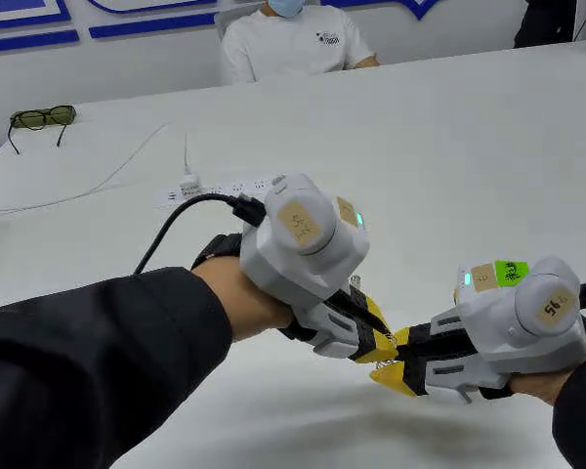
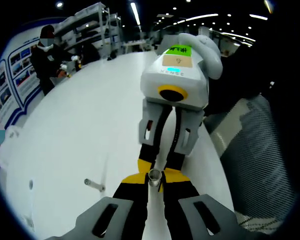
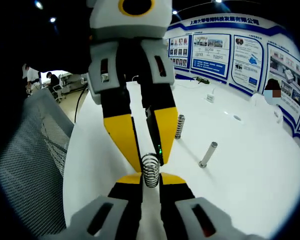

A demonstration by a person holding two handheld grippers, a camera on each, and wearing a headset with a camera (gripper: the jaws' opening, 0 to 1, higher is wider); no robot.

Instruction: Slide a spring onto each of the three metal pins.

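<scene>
The left gripper (image 2: 156,180) has its jaws drawn close together and pinches a metal pin (image 2: 154,175) between the yellow tips. In its own view the pin points straight away, so just its round end can be seen. The right gripper (image 3: 150,181) is nearly closed too. It nips a spring (image 3: 150,169) by the near end, and the coils rise between its yellow tips.

The two grippers meet tip to tip above the white table (image 1: 449,156), close to its near edge. In the right gripper view the spring's far end touches the lower end of the held pin. Whether the pin has entered the coils cannot be told. In the head view the gripper bodies and yellow tips cover both the pin and the spring.

On the table beyond them lies a bare pin (image 3: 208,154), tilted in the right gripper view. Near it, but apart from it, is what looks like a third pin (image 3: 179,126) with a second spring around it.

Farther off on the table are a pair of glasses (image 1: 44,117) and a power strip (image 1: 215,188). A person in a white shirt (image 1: 293,44) sits at the far side, cut off by the top edge.
</scene>
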